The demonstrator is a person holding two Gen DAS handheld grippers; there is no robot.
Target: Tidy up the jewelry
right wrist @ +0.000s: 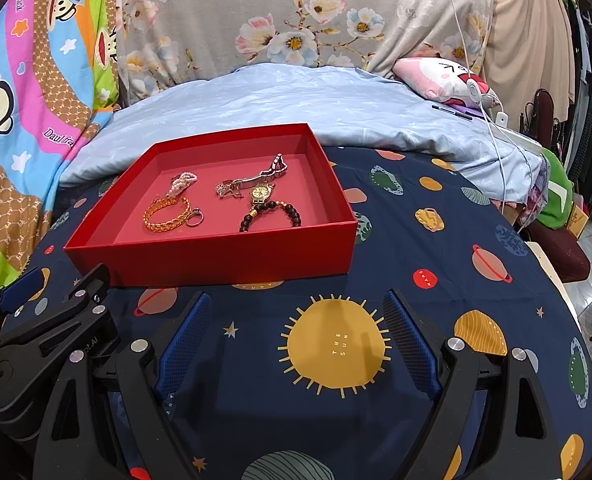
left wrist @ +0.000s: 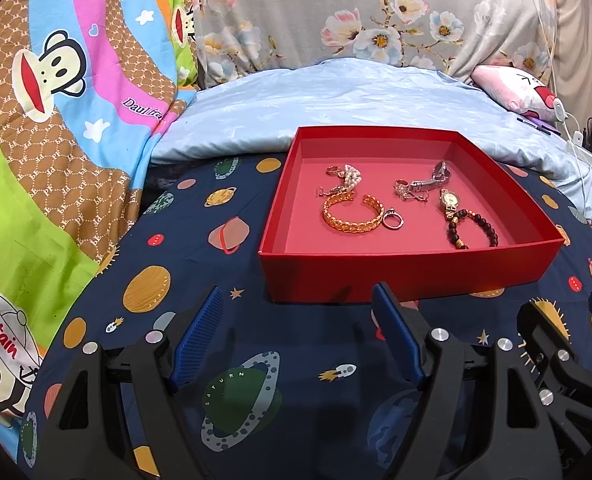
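Observation:
A red box [left wrist: 408, 276] sits on the planet-print sheet; it also shows in the right wrist view [right wrist: 215, 260]. Inside lie a gold chain bangle [left wrist: 350, 216], a ring [left wrist: 393, 220], a pearl piece [left wrist: 350, 176], a silver watch [left wrist: 432, 182], a gold watch [left wrist: 450, 202] and a dark bead bracelet [left wrist: 476, 228]. The same pieces show in the right wrist view: bangle [right wrist: 165, 216], bead bracelet [right wrist: 271, 216]. My left gripper [left wrist: 296, 308] is open and empty, just short of the box's near wall. My right gripper [right wrist: 298, 316] is open and empty, to the right of the box.
A light blue quilt [left wrist: 336, 96] lies behind the box. A floral pillow [left wrist: 356, 12] and a cartoon monkey blanket [left wrist: 55, 100] stand at the back and left. A pink cushion [right wrist: 440, 80] and white cable [right wrist: 496, 132] lie at right. The bed edge drops off at far right.

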